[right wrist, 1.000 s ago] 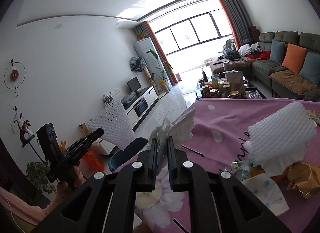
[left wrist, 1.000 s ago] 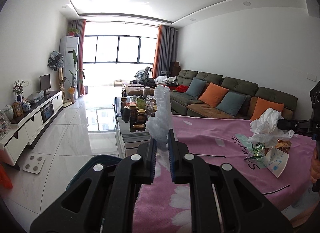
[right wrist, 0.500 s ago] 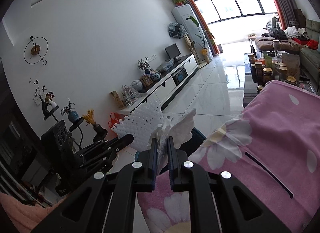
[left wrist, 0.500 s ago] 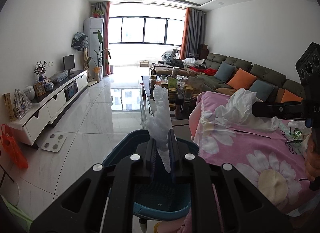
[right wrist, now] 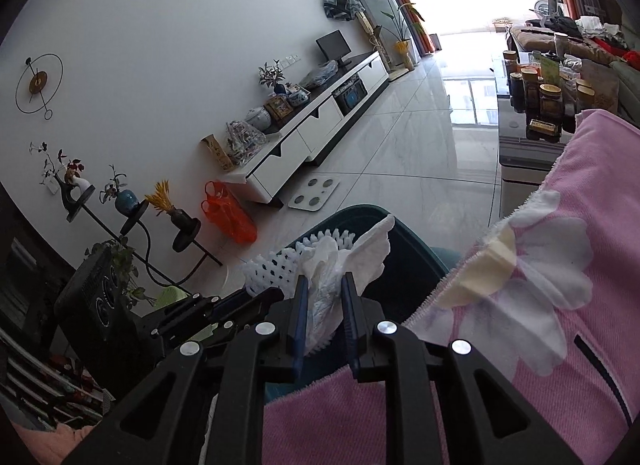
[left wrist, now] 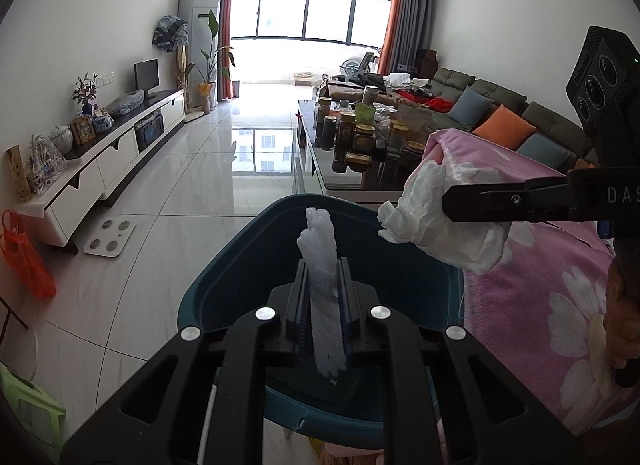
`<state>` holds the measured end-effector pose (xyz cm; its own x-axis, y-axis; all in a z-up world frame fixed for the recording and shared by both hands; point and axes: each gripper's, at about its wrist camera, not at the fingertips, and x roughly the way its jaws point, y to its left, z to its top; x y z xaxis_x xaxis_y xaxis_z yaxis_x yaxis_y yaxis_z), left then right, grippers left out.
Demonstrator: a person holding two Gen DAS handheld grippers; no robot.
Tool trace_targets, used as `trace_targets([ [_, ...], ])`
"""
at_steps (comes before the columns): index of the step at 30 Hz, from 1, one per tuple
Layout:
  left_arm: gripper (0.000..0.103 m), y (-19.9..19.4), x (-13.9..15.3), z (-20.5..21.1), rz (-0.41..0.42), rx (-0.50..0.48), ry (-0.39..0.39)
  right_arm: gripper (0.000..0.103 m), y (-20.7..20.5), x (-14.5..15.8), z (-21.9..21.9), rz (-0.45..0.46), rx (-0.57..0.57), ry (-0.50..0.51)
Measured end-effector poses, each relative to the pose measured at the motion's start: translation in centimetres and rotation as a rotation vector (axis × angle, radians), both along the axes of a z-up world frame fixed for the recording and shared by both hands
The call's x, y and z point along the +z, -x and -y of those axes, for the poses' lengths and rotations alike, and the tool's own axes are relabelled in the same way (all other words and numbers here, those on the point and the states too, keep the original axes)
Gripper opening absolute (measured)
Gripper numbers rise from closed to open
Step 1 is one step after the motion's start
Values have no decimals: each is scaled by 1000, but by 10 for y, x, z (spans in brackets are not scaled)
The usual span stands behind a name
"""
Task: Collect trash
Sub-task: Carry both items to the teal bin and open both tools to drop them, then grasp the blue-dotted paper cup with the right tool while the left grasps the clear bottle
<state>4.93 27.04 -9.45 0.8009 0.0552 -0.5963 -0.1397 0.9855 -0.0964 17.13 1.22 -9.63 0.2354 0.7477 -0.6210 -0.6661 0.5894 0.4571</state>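
Observation:
A white foam net [left wrist: 320,241] stands upright between the pads of my left gripper [left wrist: 324,265], whose jaws are opening. It hangs over the inside of the teal bin [left wrist: 208,285]. My right gripper [right wrist: 325,281] has a crumpled white tissue [right wrist: 360,253] between its pads, and its jaws are opening too. In the left wrist view the right gripper [left wrist: 452,205] comes in from the right with the tissue [left wrist: 432,221] above the bin's right rim. In the right wrist view the foam net [right wrist: 272,269] and the left gripper [right wrist: 272,295] show at the left, over the bin [right wrist: 408,249].
The pink flowered tablecloth [left wrist: 540,265] edges the bin on the right. Beyond it a dark coffee table [left wrist: 320,169] carries several jars. A white TV cabinet [left wrist: 100,169], a floor scale [left wrist: 110,239], an orange bag [left wrist: 24,261] and a green stool [left wrist: 28,413] line the left.
Both grippers have swung off the table and come down over the teal bin, each carrying its piece of trash. Their jaws now stand a little wider apart.

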Motion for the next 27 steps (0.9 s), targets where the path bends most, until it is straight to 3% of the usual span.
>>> trace_targets([
  [4,36,-18,-13,0,-22,22,3,21,-6,-8,-10,-6,-13,42],
  [9,39,-24,-16,1,-26,55,15,28,-5,-5,-4,10,-30,40],
  [14,49,-12,7,12,42,41,2,36,8,11,23,51,-40,-2],
  [20,60,14,48,56,154,-93,-13,45,42,40,75,164,-63,-38],
  [27,64,26,68,152,206,-338,-17,46,73,55,162,225,-202,-57],
])
